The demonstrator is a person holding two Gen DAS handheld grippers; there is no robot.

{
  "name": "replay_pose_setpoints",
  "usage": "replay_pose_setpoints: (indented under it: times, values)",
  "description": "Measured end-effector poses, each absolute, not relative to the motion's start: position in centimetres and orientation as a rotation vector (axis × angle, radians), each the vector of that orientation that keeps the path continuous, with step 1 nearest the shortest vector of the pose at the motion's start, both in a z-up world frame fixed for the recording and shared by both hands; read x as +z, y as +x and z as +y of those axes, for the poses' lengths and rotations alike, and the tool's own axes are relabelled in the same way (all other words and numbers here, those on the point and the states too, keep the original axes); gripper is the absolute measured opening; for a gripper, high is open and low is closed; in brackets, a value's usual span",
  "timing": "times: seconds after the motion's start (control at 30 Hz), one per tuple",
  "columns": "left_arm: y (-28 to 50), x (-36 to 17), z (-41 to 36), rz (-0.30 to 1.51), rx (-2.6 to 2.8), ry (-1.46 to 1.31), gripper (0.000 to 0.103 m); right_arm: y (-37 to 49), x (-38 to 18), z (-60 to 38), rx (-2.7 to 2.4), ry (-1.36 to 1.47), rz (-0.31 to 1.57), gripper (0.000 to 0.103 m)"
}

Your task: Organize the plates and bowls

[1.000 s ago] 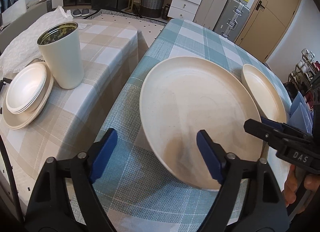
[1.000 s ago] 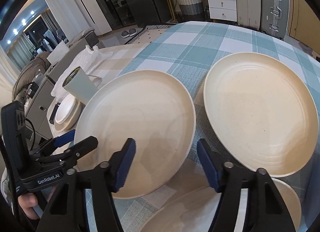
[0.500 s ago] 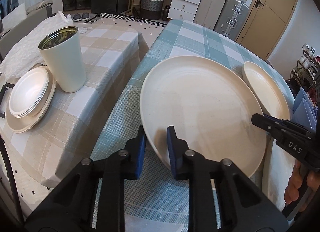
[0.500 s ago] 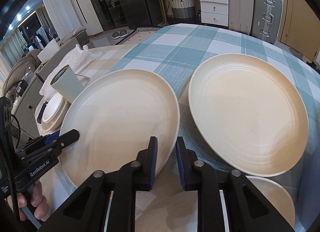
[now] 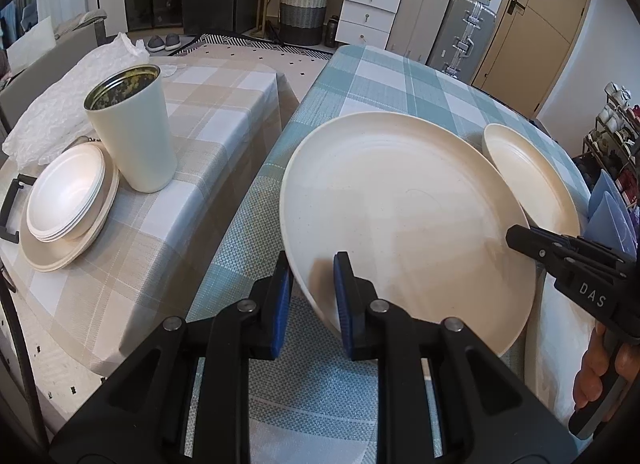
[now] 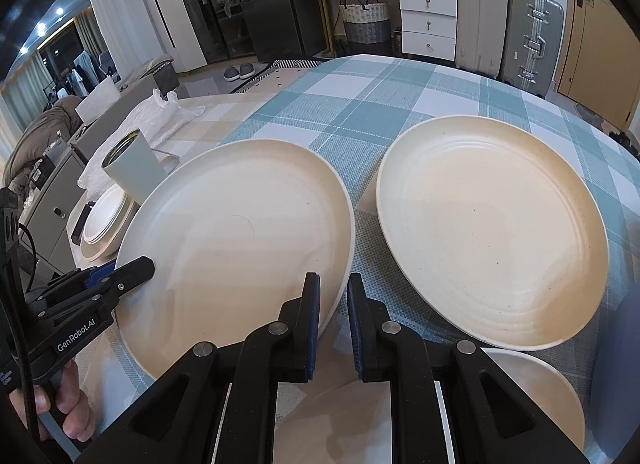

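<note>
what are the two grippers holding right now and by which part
Both clamp the large cream round plate by its rim: left gripper at the near-left edge, right gripper at the near-right edge.

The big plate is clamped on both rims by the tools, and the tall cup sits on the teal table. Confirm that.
Wrong table. In the left wrist view the tall cup stands on the beige checked table, beside the stacked bowls. Both tools do clamp the big plate.

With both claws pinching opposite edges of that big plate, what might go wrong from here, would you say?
1. Each claw, left and right, grips only the large plate's thin rim, so uneven lifting could make it slip.
2. The ridged plate sits close alongside; swinging might knock it.
3. Another plate lies just below the right claw.
</note>
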State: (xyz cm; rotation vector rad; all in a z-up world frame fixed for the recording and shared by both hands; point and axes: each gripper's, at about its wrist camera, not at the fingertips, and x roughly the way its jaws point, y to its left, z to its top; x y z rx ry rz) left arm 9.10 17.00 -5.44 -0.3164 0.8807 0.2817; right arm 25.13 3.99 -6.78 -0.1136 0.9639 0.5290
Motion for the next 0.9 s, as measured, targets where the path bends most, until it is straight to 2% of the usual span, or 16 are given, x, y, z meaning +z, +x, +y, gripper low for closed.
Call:
replay_pose_setpoints:
  times: [0.9]
  values:
    - [6.4, 0.2, 11.5, 0.821, 0.165, -0.239, 0.018, 20.3, -1.5, -1.6, 0.475, -0.02, 0.895, 0.014]
